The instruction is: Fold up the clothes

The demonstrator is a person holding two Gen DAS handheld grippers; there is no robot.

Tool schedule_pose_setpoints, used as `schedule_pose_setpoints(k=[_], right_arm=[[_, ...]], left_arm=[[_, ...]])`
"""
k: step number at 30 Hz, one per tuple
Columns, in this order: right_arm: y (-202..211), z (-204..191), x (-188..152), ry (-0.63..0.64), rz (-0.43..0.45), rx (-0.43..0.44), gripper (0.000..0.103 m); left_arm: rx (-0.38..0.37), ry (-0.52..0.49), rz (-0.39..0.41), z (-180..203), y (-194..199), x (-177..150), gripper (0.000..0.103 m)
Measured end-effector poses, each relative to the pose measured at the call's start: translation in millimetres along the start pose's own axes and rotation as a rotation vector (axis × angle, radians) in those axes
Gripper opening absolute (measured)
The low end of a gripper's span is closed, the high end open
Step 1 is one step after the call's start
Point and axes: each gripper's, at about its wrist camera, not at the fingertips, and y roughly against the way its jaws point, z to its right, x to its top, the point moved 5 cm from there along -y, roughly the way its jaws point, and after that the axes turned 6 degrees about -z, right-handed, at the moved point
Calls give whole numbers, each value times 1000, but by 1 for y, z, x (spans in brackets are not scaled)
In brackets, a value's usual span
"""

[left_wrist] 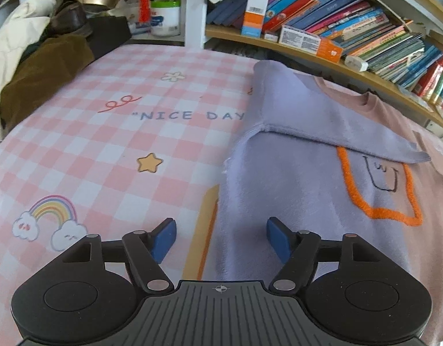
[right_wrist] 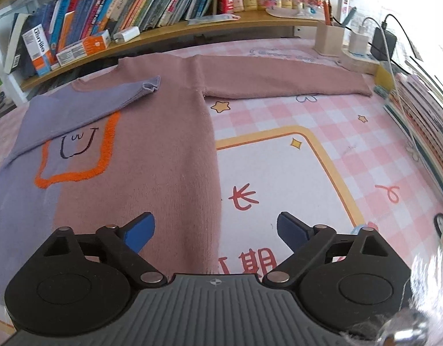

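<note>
A two-tone sweater, lilac on one half and dusty pink on the other, lies flat on the pink checked cloth (left_wrist: 106,144). Its lilac half (left_wrist: 279,178) shows in the left wrist view, with the lilac sleeve (left_wrist: 322,115) folded across the chest over an orange-outlined face patch (left_wrist: 380,190). In the right wrist view the pink half (right_wrist: 163,144) lies flat and the pink sleeve (right_wrist: 279,77) stretches out to the right. My left gripper (left_wrist: 220,238) is open and empty above the sweater's left side edge. My right gripper (right_wrist: 216,230) is open and empty above the right side edge.
A shelf of books (left_wrist: 351,23) runs along the far edge of the cloth. A pile of brown and cream clothes (left_wrist: 34,57) sits at the far left. A charger and cables (right_wrist: 380,43) and stacked books (right_wrist: 423,121) line the right side.
</note>
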Motion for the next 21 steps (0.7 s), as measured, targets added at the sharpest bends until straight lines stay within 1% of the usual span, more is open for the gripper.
schedule_pose_setpoints(k=[1,2,3,4,6,7,8,9,10,11,12,13,16,21], right_arm=[[0,-1,-1,-5,0,-4,90],[1,-1,-1,-10,0,-7,90],[1,-2,-2,-15,1,-11,90],[2,-3,-2,-20,1,-15,88],[2,-4,-2,-25,-1,-17,85],[3,-5,-3,-27,-1,-18,82],[2,-6,-3,-29,-4,-18,80],[2,-7,-3,-29,-7,-14,74],[1,-9,-3,-28,-11,-10,63],[0,-11,-3,-27,-15,-5,57],[0,-12,-4,-26,-18,-1,48],[-1,-14,-4,-25,-22,4,42],[-3,-18,-5,-22,-33,17,35],[-6,-26,-6,-18,-52,38,34]], left_arm=[[-8,-4,-1,1,0,1,69],[-19,-9,-1,3,-1,2,65],[-33,-15,1,4,-1,3,55],[-44,-17,2,4,-1,4,48],[-66,-21,5,6,-2,5,7],[-72,-18,11,4,-2,6,5],[-91,-14,20,3,-1,7,4],[-106,-11,27,1,0,7,4],[-110,-9,36,-1,2,9,4],[-114,-2,45,-3,4,11,4],[-117,4,54,-6,5,12,4],[-122,11,62,-10,7,14,4],[-121,22,83,-19,10,20,4],[-94,41,96,-31,11,25,4]])
